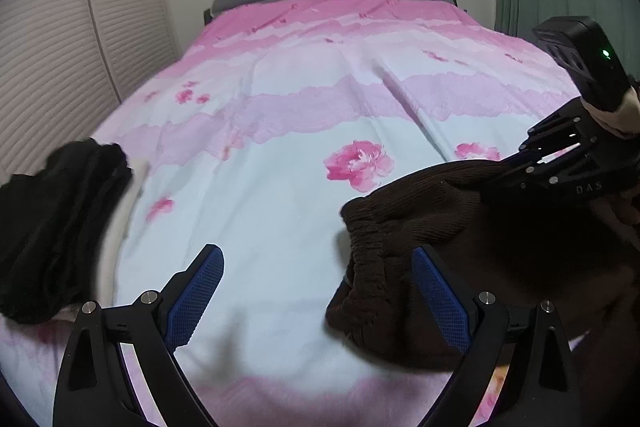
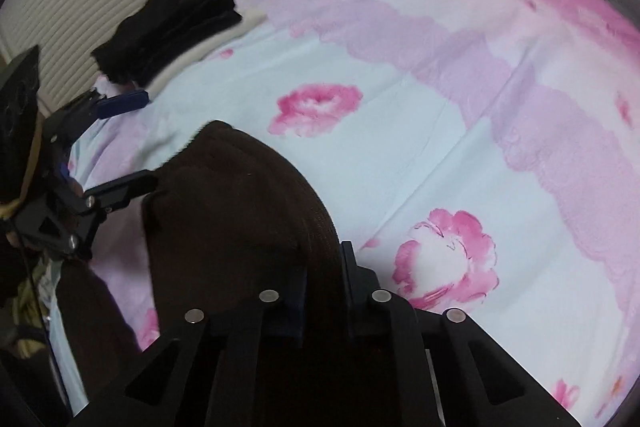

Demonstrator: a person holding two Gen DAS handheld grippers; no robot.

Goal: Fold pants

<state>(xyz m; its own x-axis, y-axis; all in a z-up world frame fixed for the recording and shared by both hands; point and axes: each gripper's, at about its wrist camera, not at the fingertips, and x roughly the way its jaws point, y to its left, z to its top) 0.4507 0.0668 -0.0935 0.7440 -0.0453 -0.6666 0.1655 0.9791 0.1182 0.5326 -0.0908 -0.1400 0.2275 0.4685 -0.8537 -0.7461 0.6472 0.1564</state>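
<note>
Pinching the pants [image 2: 236, 211] between my right gripper's [image 2: 324, 267] jaws, I see brown knit fabric bunched up ahead of them and draping over the bed [image 2: 440, 131]. My left gripper [image 1: 320, 291] has its jaws spread wide, nothing between them; the pants' gathered waistband [image 1: 372, 251] lies against the inner side of its right finger. Beyond and left of those jaws sits a black clothes pile [image 1: 56, 227] on the floral sheet.
</note>
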